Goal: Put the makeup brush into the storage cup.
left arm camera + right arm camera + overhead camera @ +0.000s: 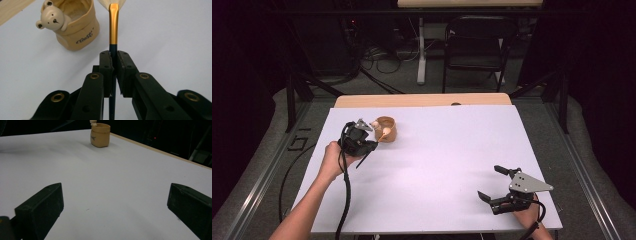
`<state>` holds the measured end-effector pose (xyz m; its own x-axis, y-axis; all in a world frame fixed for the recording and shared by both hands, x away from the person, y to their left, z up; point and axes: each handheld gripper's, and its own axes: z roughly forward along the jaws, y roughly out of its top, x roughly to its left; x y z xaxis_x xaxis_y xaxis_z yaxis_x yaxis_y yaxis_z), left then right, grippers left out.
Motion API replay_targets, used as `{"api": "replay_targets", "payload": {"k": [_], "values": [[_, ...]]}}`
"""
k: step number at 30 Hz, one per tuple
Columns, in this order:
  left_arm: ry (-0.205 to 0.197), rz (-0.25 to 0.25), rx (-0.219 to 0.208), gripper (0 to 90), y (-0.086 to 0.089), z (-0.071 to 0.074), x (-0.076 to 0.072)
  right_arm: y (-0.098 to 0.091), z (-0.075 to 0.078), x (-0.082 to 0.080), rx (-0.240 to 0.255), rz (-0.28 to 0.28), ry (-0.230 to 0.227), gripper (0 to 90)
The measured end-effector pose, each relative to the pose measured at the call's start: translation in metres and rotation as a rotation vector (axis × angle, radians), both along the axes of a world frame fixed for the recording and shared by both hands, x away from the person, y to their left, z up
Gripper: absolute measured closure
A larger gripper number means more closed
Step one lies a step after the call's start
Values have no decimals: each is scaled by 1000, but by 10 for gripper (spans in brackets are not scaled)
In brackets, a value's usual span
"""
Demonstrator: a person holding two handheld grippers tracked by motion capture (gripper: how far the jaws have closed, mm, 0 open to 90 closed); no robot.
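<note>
Left hand (332,159) holds the left gripper (371,131) over the far-left part of the white table (437,150), just beside the cup (387,128). In the left gripper view the jaws are clamped tight on a brush (113,32): dark handle pinched between the two pads, gold ferrule clear of the jaws beyond them, pale bristles running off the top edge. The handle runs straight back between the jaw arms toward the camera.

Cup: tan, soft-looking pot with a small bear figure (52,17) hanging over its rim and dark script on its side. It stands upright on the table near the far edge. In the left gripper view it sits to the left of the brush, near it; whether bristles and cup touch cannot be told. In the high view a pale shape, probably the bristles, shows at the cup's near-left side, too small to resolve.

Middle of the table: bare white sheet, with a strip of wood tabletop (422,100) showing past its far edge.

Right gripper (493,186) sits at the near-right of the table, well apart from the cup, grey plate on top, right hand (529,216) at the bottom edge. Jaws spread wide, nothing between them; in the right gripper view they frame bare table, with the cup (100,135) far off at top centre.
</note>
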<state>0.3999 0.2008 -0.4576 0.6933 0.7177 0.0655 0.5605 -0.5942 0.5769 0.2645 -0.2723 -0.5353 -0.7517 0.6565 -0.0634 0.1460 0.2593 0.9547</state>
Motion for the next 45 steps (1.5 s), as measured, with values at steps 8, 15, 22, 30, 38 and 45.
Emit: {"api": "replay_targets", "payload": {"k": [8,15,22,30,38,45], "values": [[-53,29,-43,833,2,1,-1,-1,0,0,-3,0,-1,3],[-115,47,-82,833,1,2,-2,-1,0,0,-2,1,-3,3],[-156,69,-122,833,-1,0,0,-1,0,0,5,0,-5,3],[-203,86,-163,833,-2,-2,1,-1,0,0,6,0,-5,3],[-235,107,-202,833,-4,-4,3,-1,0,0,6,-2,-5,3],[-253,114,-221,833,-4,-5,4,-2,0,0,6,-3,-6,3]]}}
